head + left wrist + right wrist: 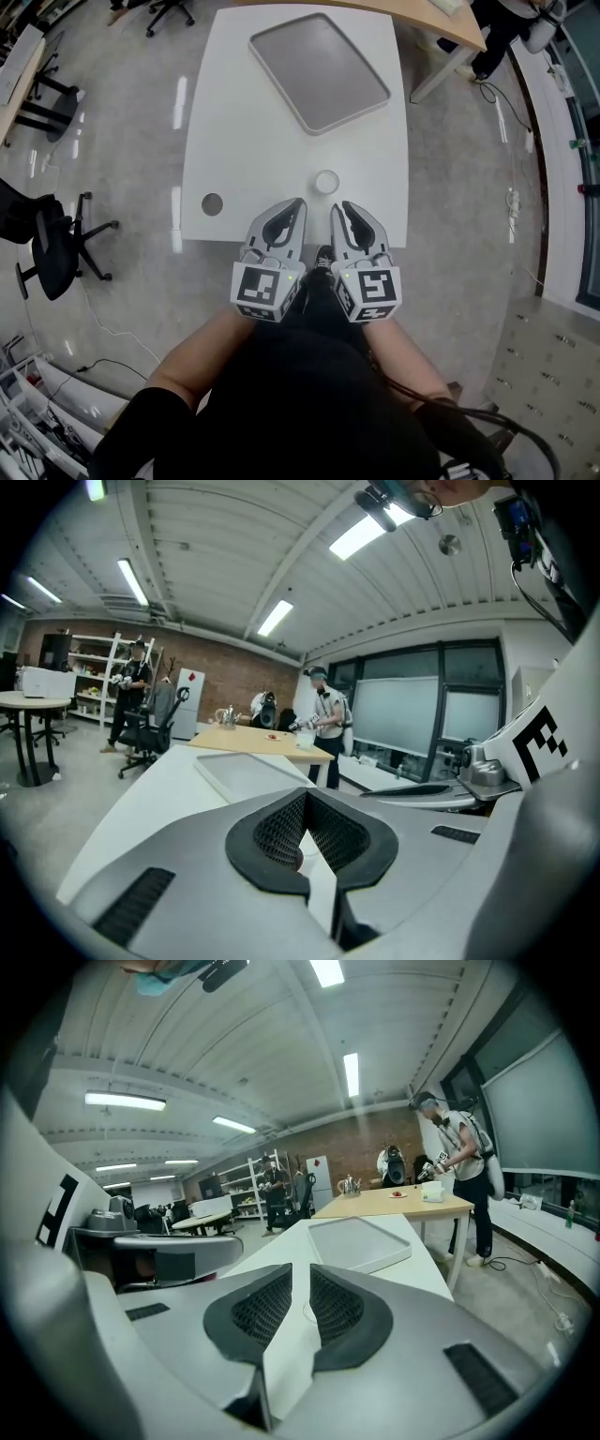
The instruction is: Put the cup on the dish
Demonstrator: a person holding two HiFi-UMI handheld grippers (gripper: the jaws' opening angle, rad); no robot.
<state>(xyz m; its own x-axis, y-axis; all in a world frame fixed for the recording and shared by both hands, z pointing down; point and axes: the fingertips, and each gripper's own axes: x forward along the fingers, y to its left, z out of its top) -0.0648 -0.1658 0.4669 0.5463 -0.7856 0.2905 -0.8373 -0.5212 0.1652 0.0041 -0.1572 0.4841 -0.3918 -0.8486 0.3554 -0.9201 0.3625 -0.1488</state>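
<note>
While both grippers sit side by side over the near edge of the white square table, neither one holds anything. The left gripper has its fingers closed: the black ribbed pads meet at the tips in the left gripper view, with nothing between them. The right gripper also has its fingers brought together, with just a thin slit between its pads and nothing clamped. The small white round cup stands upright on the table just ahead of the right fingertips, slightly to their left. It is roughly on the line between the two sets of tips and touches neither. The flat grey rectangular tray with rounded corners and a raised rim lies well beyond the fingertips on the far part of the table, skewed to the table edges and well apart from the cup. A dark round hole in the tabletop is ahead and to the left of the left fingers, near the table's near edge. Behind each set of fingers rides a cube with black-and-white square markers, one on the left and one on the right, and bare forearms come in behind those. A black office chair stands on the grey floor far off to the left of the left fingers. Beyond the tray is a light wooden table, and a person stands at it.
</note>
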